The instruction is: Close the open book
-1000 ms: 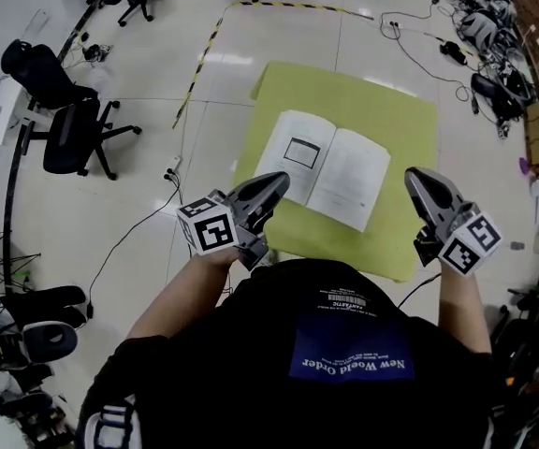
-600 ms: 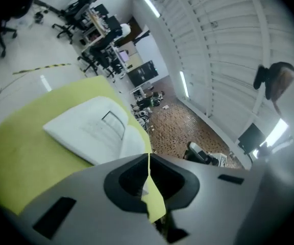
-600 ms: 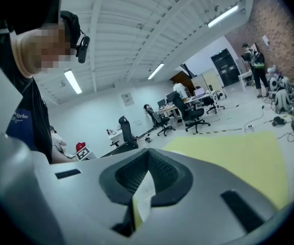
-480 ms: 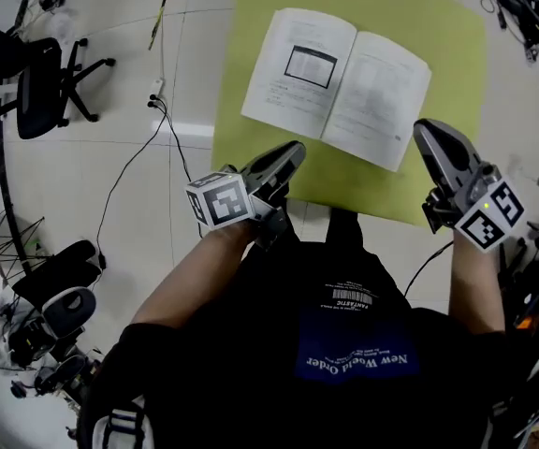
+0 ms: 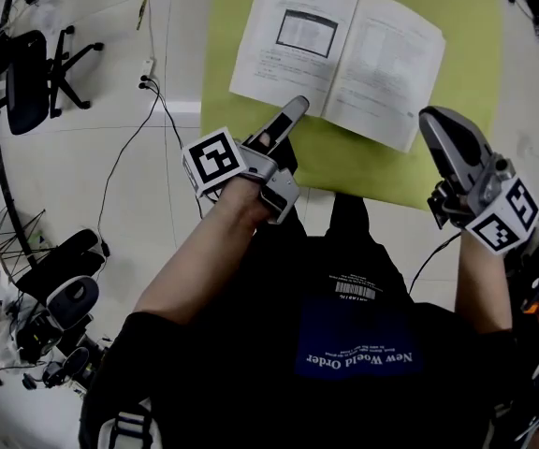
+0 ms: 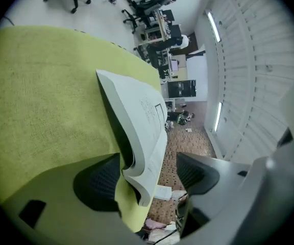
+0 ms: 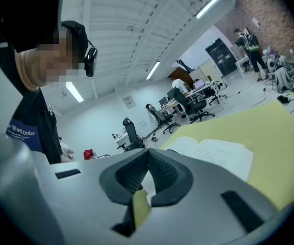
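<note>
Left tongs (image 5: 288, 115) (image 6: 147, 175): jaws wide apart, having just been opening; rolled onto their side. The near edge of the book's left half lies between the pads, close to one pad and clear of the other. Nothing is gripped.
Right tongs (image 5: 435, 122) (image 7: 147, 160): pads closed together on nothing, hovering by the book's near right corner and apart from it.
Book (image 5: 340, 54) (image 6: 142, 116) (image 7: 213, 154): lies open and face up on a yellow-green mat (image 5: 363, 168) (image 6: 45, 86) (image 7: 274, 137) spread on the floor (image 5: 185, 36). A framed figure shows on its left page and text on the right.
Weight: probably light; it looks like a thin soft-cover volume.
Stiffness: likely floppy. The page block bows at the edge in the left gripper view, so a half should bend as it lifts, not swing like a board.
Fragility: paper can crease or tear if a few leaves are pinched alone.
Slip: the pages look smooth and may slide on each other; the mat looks cloth-like and may snag.
Where to hold: the outer or near edge of one half, with one jaw under the cover and one on top, taking the whole block. The mat must stay out of the bite.
Count: one book, one mat, two tongs.
</note>
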Motion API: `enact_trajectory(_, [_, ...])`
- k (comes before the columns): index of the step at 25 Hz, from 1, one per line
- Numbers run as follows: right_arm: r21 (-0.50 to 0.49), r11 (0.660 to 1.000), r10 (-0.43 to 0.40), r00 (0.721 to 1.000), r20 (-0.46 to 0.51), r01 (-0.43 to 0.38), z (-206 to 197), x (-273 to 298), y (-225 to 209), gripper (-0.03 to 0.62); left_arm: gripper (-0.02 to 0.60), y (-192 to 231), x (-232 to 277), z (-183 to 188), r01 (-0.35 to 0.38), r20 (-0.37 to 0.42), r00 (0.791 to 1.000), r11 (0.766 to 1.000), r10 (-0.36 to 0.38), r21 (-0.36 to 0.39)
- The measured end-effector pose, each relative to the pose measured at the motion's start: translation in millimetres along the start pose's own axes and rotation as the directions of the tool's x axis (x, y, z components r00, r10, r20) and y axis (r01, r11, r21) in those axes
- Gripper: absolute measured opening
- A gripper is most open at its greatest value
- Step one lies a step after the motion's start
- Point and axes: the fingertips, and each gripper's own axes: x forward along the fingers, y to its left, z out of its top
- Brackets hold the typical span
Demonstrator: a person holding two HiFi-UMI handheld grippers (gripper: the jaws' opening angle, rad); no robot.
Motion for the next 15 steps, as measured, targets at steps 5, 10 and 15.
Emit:
enact_trajectory(5, [-0.003, 1.0, -0.001, 1.0, 0.006, 0.001, 2, -8, 3, -0.014, 0.328, 6, 9, 6, 0.028, 0.034, 0.999, 0.994, -0.024, -0.11])
enact_trajectory(10, [-0.006, 1.0, -0.009, 1.0, 0.007, 0.009, 1, -12, 0, -0.014, 0.328, -4, 18, 30, 0.105, 0.105, 0.99, 0.989, -0.094, -0.107])
enact_trajectory(15, [-0.015, 1.0, -0.007, 1.0, 0.004, 0.007, 1, -14, 2, -0.014, 0.327, -10, 17, 49, 0.182, 0.171, 0.971, 0.98, -0.166, -0.084])
